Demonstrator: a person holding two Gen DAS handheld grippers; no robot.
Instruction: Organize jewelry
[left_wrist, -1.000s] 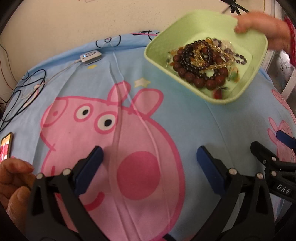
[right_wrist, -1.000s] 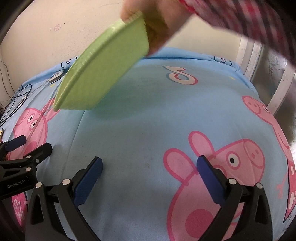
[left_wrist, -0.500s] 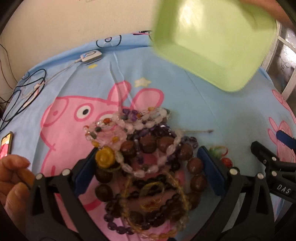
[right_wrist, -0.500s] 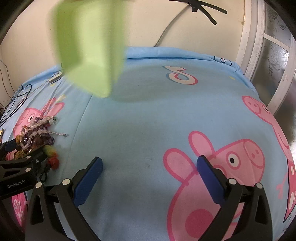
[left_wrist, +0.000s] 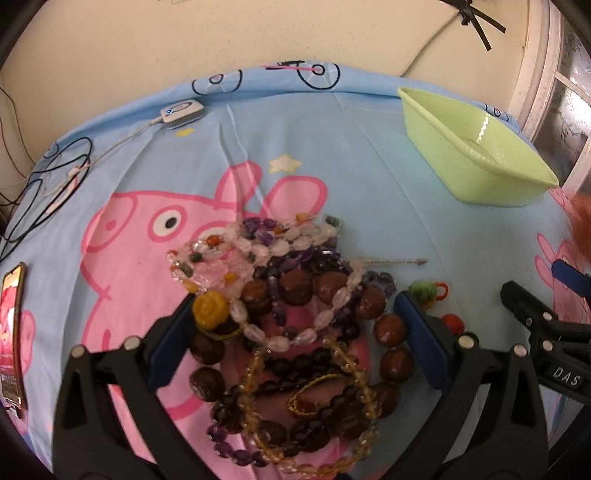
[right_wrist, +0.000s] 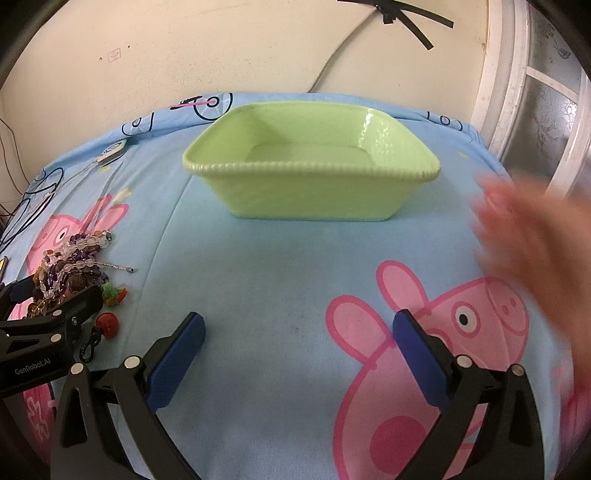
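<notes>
The green tray (right_wrist: 310, 173) sat upright on the blue cloth (right_wrist: 280, 280) with nothing in it. The beads (left_wrist: 291, 317) lay in a tangled heap on the cloth, well apart from the tray. The left hand-held gripper (left_wrist: 295, 343) was spread wide, with the heap between its blue pads. The right hand-held gripper (right_wrist: 299, 358) was wide too and held nothing. A blurry hand (right_wrist: 532, 236) was near the tray's right side.
</notes>
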